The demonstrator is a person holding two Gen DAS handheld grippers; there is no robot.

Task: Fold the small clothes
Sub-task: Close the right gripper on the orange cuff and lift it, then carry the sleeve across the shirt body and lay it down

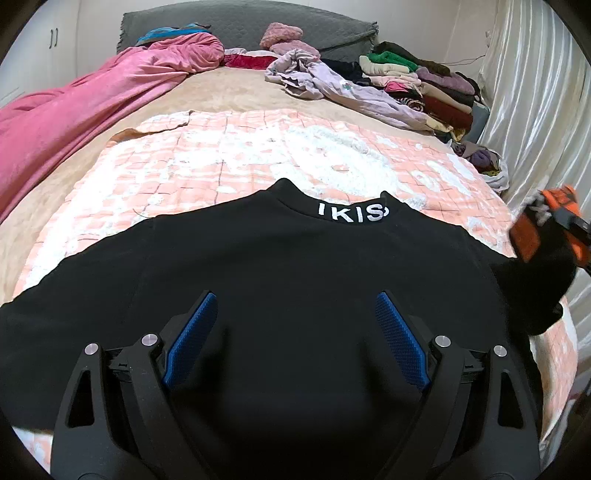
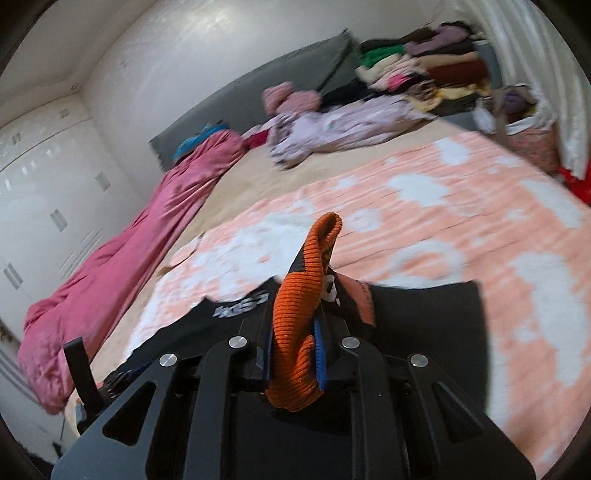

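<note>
Black top [image 1: 295,266] with orange ribbed cuff [image 2: 306,288]; peach-and-white checked blanket [image 1: 229,155].

White walls, a white wardrobe [image 2: 44,192], a grey headboard [image 1: 236,22] and pale curtains [image 1: 535,92] surround the bed [image 1: 207,92].

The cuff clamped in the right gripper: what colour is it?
Orange ribbed knit cuff; clearest in the right wrist view.

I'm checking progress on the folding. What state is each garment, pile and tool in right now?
Black top: spread flat on the checked blanket, collar away from the camera.
Orange cuff: lifted, pinched.
Left tool: open, above the top.
Right tool: shut on the cuff.
Clothes pile: stacked by the curtain.
Pink blanket: bunched up.
</note>
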